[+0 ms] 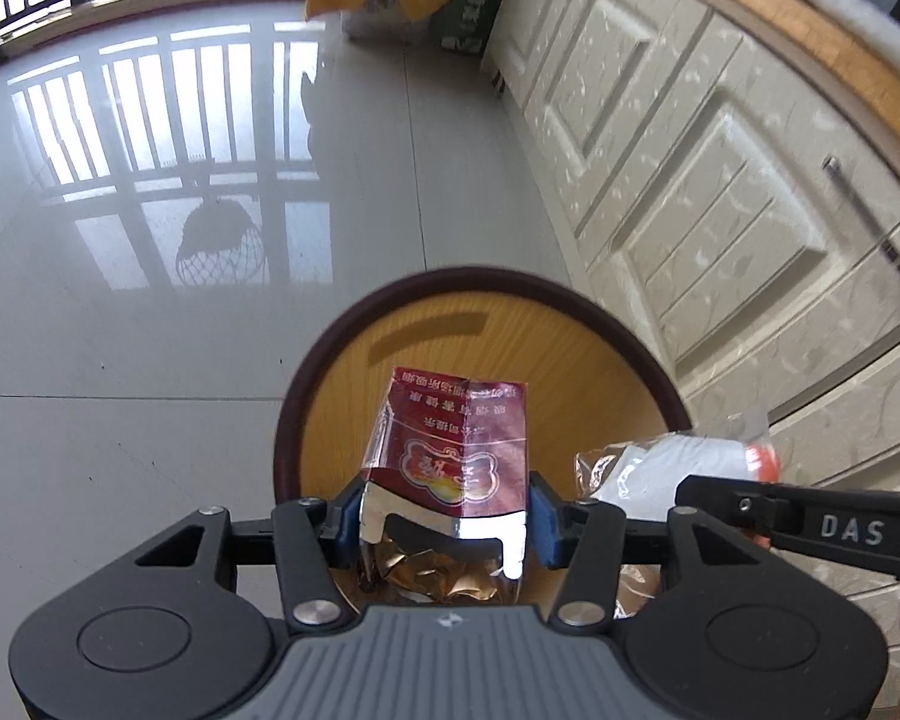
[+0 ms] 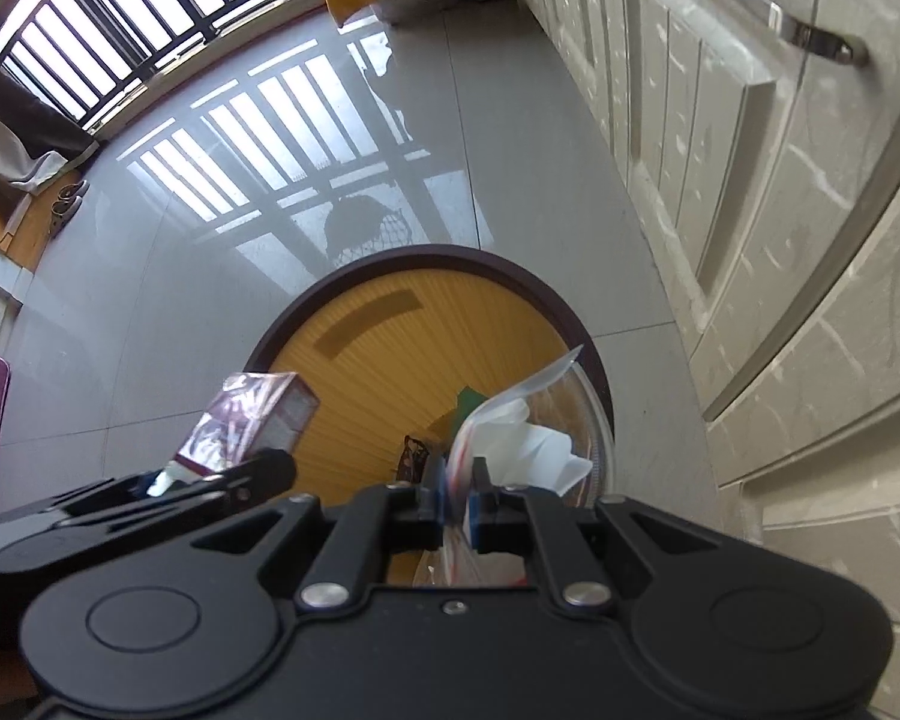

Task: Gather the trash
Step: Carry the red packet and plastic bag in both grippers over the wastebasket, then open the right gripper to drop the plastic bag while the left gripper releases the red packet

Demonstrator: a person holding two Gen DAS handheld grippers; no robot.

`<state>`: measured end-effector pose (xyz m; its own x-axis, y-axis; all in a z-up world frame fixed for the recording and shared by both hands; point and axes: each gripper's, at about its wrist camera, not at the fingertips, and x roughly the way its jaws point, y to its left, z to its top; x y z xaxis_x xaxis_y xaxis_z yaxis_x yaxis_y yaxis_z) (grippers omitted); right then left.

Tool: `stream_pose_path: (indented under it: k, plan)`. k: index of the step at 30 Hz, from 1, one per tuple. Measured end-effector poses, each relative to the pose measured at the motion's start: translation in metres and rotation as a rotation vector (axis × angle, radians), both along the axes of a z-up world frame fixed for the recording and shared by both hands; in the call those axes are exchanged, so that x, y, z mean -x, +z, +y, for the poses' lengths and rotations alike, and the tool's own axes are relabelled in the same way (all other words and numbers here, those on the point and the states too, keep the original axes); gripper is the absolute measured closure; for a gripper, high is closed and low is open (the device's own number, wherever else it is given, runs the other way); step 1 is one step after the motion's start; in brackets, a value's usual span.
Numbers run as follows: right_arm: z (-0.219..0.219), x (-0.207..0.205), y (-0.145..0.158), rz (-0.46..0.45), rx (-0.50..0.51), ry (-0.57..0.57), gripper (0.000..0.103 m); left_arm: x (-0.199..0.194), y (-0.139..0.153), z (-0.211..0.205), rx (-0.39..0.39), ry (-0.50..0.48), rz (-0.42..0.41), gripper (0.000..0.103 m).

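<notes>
Left gripper (image 1: 447, 516), its blue pads pressed against both sides of a crumpled red cigarette pack (image 1: 450, 450), holds the pack above a round stool (image 1: 426, 330) with a wood-grain top and dark rim. Right gripper (image 2: 459, 495), jaws closed to a narrow slit, pinches a clear plastic bag (image 2: 510, 420) containing white paper over the right-hand part of the same stool, just beside the left gripper. Around the stool lie a glossy tiled floor (image 1: 150, 360), cream cabinet doors (image 1: 720, 180) to the right and a barred window (image 2: 90, 18) beyond.
</notes>
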<state>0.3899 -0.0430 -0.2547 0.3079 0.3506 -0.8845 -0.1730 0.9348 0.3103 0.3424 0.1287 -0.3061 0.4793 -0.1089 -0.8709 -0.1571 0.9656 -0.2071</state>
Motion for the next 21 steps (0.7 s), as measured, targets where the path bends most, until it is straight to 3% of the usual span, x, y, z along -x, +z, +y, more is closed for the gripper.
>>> stream_pose_path:
  k: [4,6,10,12,14,21]
  plan:
    - [0.0,-0.003,-0.005,0.026,-0.009,-0.005,0.095,-0.005,-0.01,-0.004,-0.024,-0.021,0.039,0.046]
    - [-0.001,-0.004,-0.008,0.039,-0.017,-0.008,0.095,-0.006,-0.012,-0.003,-0.032,-0.02,0.048,0.032]
    - [-0.002,-0.007,-0.013,0.06,-0.04,-0.013,0.094,-0.002,-0.012,-0.001,-0.047,-0.024,0.051,0.028]
    - [-0.001,-0.008,-0.013,0.058,-0.054,-0.006,0.091,0.0,-0.011,0.001,-0.051,-0.02,0.052,0.027]
    - [-0.001,-0.008,-0.014,0.058,-0.081,0.003,0.078,0.001,-0.011,0.002,-0.051,-0.011,0.053,0.027]
    - [0.005,-0.007,-0.006,0.033,-0.092,0.056,0.064,0.006,-0.006,0.005,-0.08,-0.014,0.059,0.024]
